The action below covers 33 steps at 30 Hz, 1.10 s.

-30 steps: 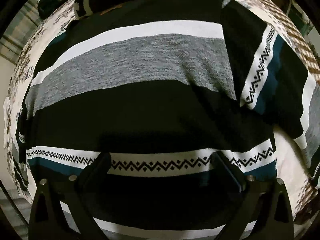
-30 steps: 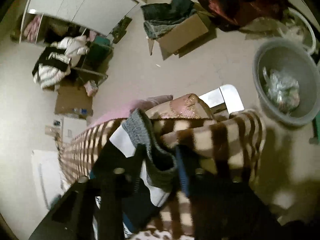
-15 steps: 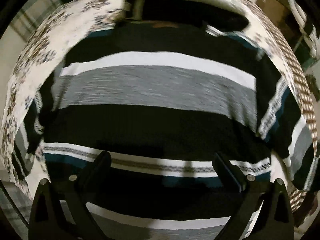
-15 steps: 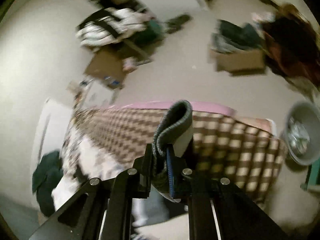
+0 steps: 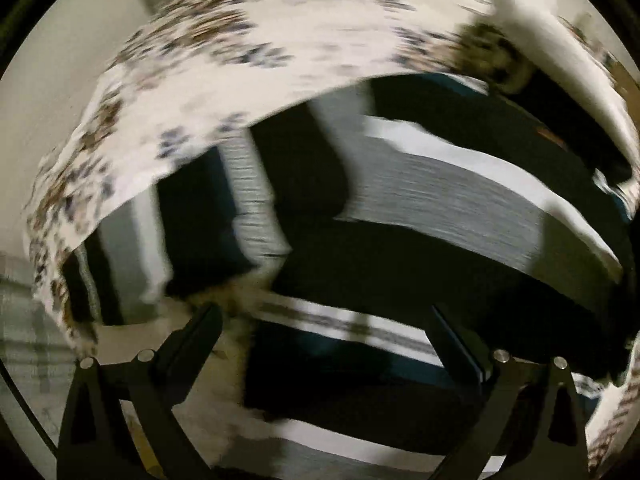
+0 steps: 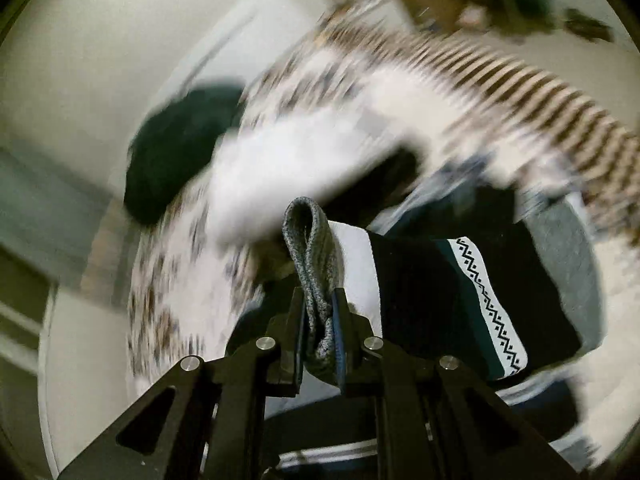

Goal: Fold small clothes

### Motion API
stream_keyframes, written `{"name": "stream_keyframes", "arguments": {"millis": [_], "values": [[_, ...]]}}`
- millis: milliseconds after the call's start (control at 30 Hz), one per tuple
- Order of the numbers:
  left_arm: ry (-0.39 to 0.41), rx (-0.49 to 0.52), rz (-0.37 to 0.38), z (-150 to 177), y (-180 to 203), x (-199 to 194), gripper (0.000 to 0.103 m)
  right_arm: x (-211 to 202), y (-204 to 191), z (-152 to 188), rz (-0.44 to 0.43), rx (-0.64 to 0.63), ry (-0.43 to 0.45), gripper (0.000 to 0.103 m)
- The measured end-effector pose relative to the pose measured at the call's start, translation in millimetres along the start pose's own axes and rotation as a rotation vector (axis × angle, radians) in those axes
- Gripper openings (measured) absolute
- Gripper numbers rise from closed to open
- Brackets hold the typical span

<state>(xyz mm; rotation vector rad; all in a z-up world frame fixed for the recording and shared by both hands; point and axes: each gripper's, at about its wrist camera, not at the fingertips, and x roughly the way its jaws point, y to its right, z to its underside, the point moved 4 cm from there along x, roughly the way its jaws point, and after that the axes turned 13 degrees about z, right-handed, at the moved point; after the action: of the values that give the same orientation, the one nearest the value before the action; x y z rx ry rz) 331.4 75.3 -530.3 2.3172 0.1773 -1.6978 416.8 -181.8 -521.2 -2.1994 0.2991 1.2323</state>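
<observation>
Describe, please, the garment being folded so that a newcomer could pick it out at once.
Start at the bed with the floral sheet. Spread across it lies a striped knit sweater, and the right gripper is pinched shut on a grey fold of it. Unlike the plain dark green garment nearby, it has black, grey and white bands plus a zigzag-patterned stripe.

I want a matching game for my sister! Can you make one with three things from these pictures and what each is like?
Things:
1. striped sweater
2. left hand-held gripper
3. bedspread

What each is like:
A. white with a flowery print
B. open, holding nothing
C. its grey edge pinched in the right hand-held gripper

Pairs: 1-C, 2-B, 3-A
</observation>
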Motion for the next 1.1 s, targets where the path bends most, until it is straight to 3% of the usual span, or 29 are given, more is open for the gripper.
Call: {"name": "stream_keyframes", "arguments": {"millis": [100, 233, 333, 567, 733, 833, 900, 967, 1100], "values": [[0.005, -0.069, -0.034, -3, -45, 0, 0.103, 51, -59, 48, 0.011, -0.105, -0.088, 0.013], [0.005, -0.149, -0.07, 0, -94, 1, 0.103, 101, -109, 106, 0.05, -0.218, -0.167, 0.013], [0.003, -0.199, -0.077, 6, -117, 0, 0.103, 122, -125, 123, 0.084, -0.273, -0.183, 0.013], [0.008, -0.263, -0.078, 15, -146, -2, 0.103, 154, -140, 111, 0.135, -0.326, -0.203, 0.013], [0.02, -0.335, -0.086, 17, -174, -5, 0.103, 168, -160, 125, 0.151, -0.383, -0.245, 0.013], [0.03, -0.406, -0.072, 20, -197, -8, 0.103, 174, -153, 128, 0.08, -0.331, -0.375, 0.026], [0.041, -0.466, -0.056, 25, -216, -9, 0.103, 165, -137, 122, -0.019, -0.239, -0.447, 0.066], [0.056, -0.551, -0.016, 34, -240, -7, 0.103, 148, -121, 111, -0.031, -0.203, -0.424, 0.075], [0.085, -0.789, 0.078, 61, -294, -2, 0.103, 122, -95, 99, 0.051, -0.239, -0.375, 0.077]]}}
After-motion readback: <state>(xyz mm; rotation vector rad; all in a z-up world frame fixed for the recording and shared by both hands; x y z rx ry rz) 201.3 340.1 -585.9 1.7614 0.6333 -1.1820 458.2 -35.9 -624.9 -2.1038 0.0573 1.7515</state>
